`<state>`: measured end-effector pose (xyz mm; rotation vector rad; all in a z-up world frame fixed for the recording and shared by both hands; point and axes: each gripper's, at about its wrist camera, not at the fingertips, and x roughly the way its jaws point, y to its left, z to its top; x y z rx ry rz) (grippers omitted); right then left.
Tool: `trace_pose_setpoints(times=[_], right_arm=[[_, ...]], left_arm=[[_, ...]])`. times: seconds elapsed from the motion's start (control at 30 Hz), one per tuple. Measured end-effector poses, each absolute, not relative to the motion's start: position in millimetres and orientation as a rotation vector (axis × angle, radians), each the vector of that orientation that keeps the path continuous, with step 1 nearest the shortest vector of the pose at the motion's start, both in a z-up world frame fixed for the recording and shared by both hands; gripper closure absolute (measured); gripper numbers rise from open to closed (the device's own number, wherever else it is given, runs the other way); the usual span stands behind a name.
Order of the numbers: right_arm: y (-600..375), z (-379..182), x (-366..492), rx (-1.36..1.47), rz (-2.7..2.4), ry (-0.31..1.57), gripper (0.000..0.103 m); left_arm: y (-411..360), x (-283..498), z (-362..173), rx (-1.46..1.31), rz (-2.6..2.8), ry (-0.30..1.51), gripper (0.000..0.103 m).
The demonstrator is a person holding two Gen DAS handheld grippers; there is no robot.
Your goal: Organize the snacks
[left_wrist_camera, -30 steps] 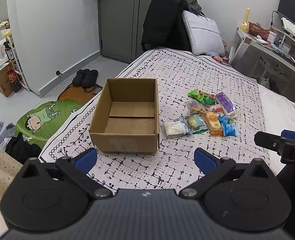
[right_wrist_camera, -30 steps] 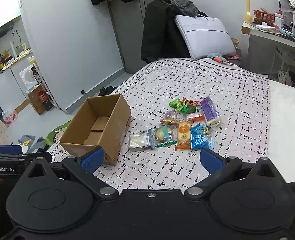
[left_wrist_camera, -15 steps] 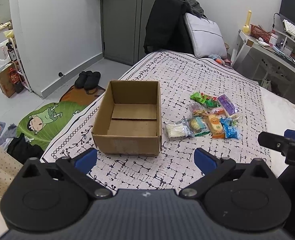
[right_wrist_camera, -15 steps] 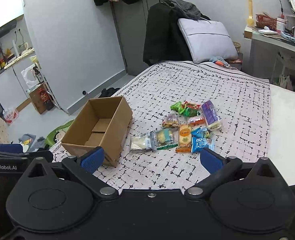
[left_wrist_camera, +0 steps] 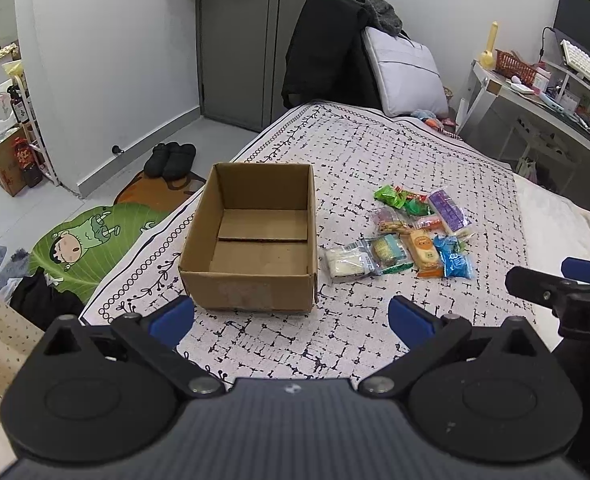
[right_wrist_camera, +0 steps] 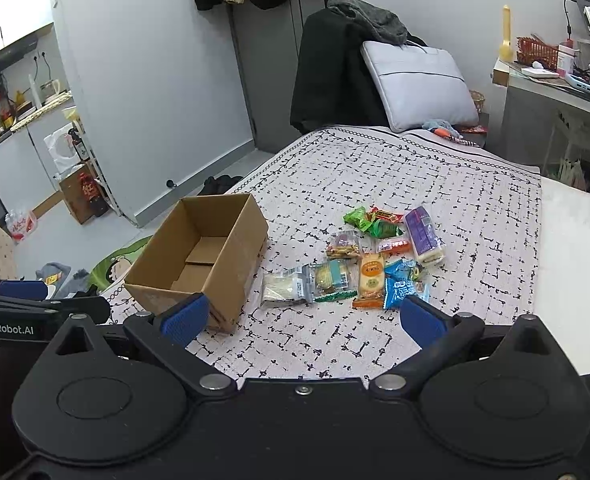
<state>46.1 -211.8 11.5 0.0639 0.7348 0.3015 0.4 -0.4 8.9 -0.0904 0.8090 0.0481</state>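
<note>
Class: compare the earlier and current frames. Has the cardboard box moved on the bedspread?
No. The box keeps its place beside the snacks and against the bedspread border; only the cameras shifted slightly.

The cardboard box [right_wrist_camera: 199, 264] hides its own floor's near part; snack [right_wrist_camera: 369, 274] labels are unreadable.

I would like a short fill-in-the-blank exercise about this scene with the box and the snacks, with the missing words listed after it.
1. The cardboard box on the bed is open and ____ inside.
2. The snacks lie ____ the box, on the bedcover.
3. Both the left gripper and the right gripper are ____ and hold nothing.
4. The snack with the orange wrapper lies beside a ____ packet in the right wrist view.

Missing words: empty; outside; open; blue
</note>
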Motion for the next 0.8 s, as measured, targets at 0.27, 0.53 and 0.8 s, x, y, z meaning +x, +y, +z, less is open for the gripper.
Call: trace_pose_setpoints(times=[0.27,0.53,0.8], right_arm=[[-212,10,47,0.062,0.312,0.733,0.0],[-218,9,49,0.043,0.305,0.728,0.0],[-223,5,57,0.034,0.331,0.739,0.0]], left_arm=[[-3,0,9,-0.089,0.049,0.812,0.0],[-7,-1,10,-0.085,0.057,0.807,0.0],[-16,3,9,-0.088,0.055,0.81,0.0]])
